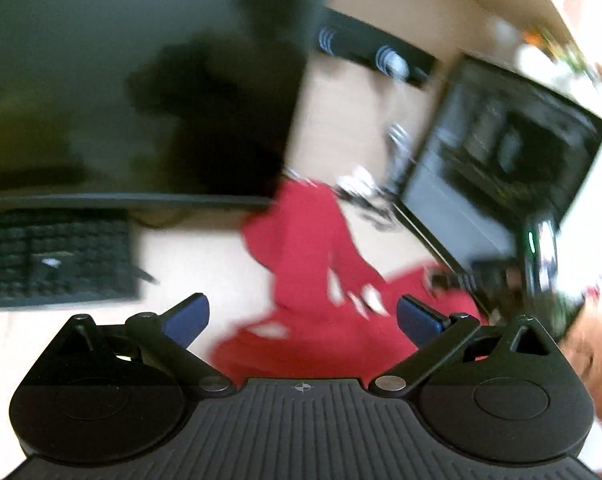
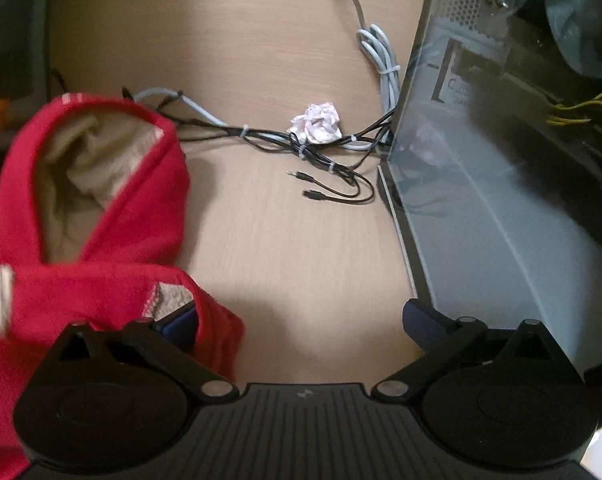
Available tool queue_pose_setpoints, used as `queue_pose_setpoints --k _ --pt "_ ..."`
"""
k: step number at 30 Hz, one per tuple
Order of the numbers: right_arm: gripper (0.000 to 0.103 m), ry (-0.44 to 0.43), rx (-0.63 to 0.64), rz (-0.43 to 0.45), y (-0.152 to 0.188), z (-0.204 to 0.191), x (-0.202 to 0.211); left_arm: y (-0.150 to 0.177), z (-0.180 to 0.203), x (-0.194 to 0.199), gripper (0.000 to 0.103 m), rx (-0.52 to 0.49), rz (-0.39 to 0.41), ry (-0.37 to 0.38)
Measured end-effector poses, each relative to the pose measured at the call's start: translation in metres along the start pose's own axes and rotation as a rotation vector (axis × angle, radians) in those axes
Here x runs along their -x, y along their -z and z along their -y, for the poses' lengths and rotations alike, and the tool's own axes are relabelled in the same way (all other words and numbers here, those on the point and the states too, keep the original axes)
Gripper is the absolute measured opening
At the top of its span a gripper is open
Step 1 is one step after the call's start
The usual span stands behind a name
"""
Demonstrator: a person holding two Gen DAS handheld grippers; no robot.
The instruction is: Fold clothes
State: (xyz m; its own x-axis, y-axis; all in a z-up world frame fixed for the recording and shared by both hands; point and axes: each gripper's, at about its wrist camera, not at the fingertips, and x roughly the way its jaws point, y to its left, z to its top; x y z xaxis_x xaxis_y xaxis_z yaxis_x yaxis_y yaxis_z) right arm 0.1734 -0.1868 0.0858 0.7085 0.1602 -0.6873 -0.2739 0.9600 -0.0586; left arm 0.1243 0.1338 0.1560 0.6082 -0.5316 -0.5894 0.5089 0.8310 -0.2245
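A red hooded garment with a cream lining lies crumpled on the wooden desk. In the left wrist view the red garment (image 1: 313, 264) is blurred and spreads ahead of my left gripper (image 1: 301, 316). That gripper's blue pads (image 1: 185, 316) stand wide apart and touch no cloth. In the right wrist view the garment's hood (image 2: 101, 184) fills the left side. My right gripper (image 2: 301, 324) is open wide over bare desk. A red fold drapes around its left fingertip (image 2: 179, 326), while the right one is free beside the computer case.
A dark monitor (image 1: 133, 80) and a keyboard (image 1: 53, 256) stand to the left. A glass-sided computer case (image 2: 501, 168) blocks the right. Tied cables (image 2: 309, 152) and a crumpled paper ball (image 2: 317, 122) lie on the desk (image 2: 281, 260) beyond the garment.
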Motion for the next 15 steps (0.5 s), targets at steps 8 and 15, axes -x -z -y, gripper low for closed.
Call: queue_pose_setpoints --k 8,15 --pt "0.103 -0.166 0.079 0.194 -0.005 0.003 0.098 0.039 0.025 -0.074 0.103 -0.159 -0.137 -0.288" --pt "0.103 -0.269 0.209 0.251 0.047 -0.019 0.147 0.02 0.004 -0.091 0.103 -0.149 -0.086 -0.39"
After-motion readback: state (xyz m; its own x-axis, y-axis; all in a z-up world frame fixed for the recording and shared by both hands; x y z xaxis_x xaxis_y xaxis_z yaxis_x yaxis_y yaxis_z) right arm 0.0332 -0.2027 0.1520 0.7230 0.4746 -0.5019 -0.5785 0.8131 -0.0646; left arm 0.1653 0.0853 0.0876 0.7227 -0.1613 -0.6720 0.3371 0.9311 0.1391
